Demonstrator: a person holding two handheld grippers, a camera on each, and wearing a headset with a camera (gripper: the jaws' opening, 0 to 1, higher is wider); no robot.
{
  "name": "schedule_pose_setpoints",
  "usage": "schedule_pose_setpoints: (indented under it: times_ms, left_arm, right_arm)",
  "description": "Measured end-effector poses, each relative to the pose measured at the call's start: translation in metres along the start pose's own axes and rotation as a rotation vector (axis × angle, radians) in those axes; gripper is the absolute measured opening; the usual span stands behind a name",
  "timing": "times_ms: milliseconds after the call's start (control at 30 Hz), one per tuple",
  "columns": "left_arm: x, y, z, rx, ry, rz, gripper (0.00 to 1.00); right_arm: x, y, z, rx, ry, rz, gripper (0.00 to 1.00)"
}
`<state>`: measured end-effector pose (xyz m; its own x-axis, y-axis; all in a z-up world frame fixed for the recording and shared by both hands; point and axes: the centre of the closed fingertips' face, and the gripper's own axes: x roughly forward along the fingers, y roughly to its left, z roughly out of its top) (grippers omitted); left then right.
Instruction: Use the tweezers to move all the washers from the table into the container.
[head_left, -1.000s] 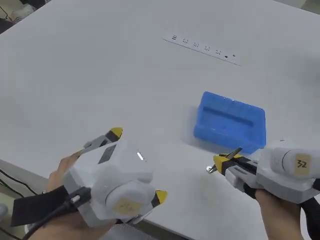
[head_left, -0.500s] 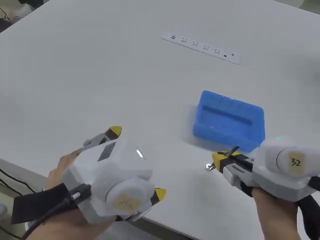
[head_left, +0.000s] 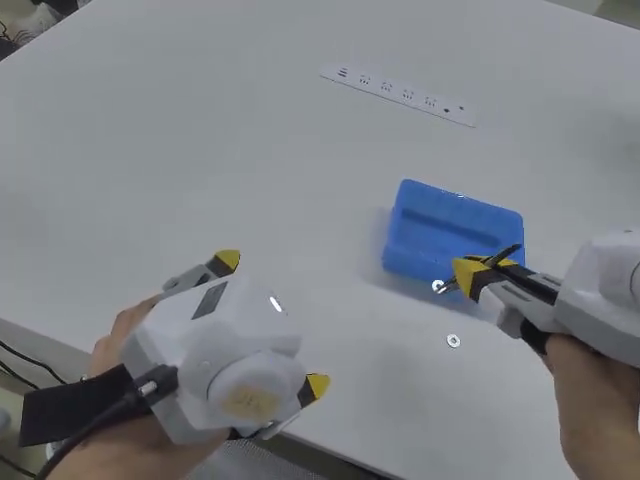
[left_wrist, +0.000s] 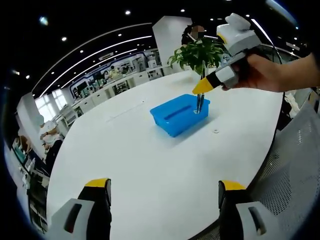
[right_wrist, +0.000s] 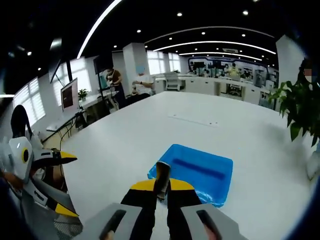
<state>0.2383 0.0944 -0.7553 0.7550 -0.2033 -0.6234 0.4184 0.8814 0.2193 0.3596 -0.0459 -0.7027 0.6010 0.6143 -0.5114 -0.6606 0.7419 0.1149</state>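
My right gripper (head_left: 480, 272) has its fingers squeezed tight on the tweezers (right_wrist: 161, 176), and that looks like a washer (head_left: 438, 287) pinched at the tips. The blue container (head_left: 455, 230) sits right ahead of those fingers, with the tips at its near edge. A second washer (head_left: 453, 341) lies on the counter (head_left: 200, 150) just beside them. My left gripper (head_left: 272, 323) has its fingers gaping wide, holding nothing.

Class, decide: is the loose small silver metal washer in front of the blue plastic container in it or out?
Out. The washer lies on the white table, apart from the container's near wall.
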Motion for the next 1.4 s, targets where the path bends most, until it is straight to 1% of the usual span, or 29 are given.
schedule_pose_setpoints:
  times_ms: [133, 300, 400, 600, 800, 967, 1367, 1400]
  left_arm:
    - [0.0, 0.0, 0.0, 0.002, 0.001, 0.0, 0.91]
    - [-0.001, 0.0, 0.0, -0.001, 0.004, 0.001, 0.9]
    - [-0.001, -0.001, 0.0, 0.001, 0.006, 0.0, 0.91]
    - [0.0, -0.001, -0.002, 0.002, 0.014, 0.0, 0.9]
    - [0.0, -0.001, 0.0, -0.004, 0.017, 0.0, 0.91]
    - [0.0, -0.002, 0.0, 0.002, 0.022, -0.001, 0.91]
    - [0.0, -0.001, -0.002, 0.0, 0.025, 0.001, 0.9]
    - [0.0, -0.001, -0.002, 0.0, 0.026, 0.001, 0.9]
  right_arm:
    - [0.004, -0.012, 0.01, -0.001, -0.02, -0.03, 0.03]
    - [0.013, -0.028, 0.015, 0.009, -0.037, -0.073, 0.03]
    - [0.023, -0.036, 0.011, 0.022, -0.028, -0.087, 0.03]
    - [0.043, -0.048, -0.012, 0.016, 0.036, -0.11, 0.03]
    - [0.051, -0.051, -0.025, 0.03, 0.067, -0.105, 0.03]
    - [0.058, -0.053, -0.029, 0.041, 0.081, -0.103, 0.03]
    - [0.062, -0.054, -0.035, 0.043, 0.101, -0.102, 0.03]
    - [0.062, -0.054, -0.035, 0.043, 0.096, -0.104, 0.03]
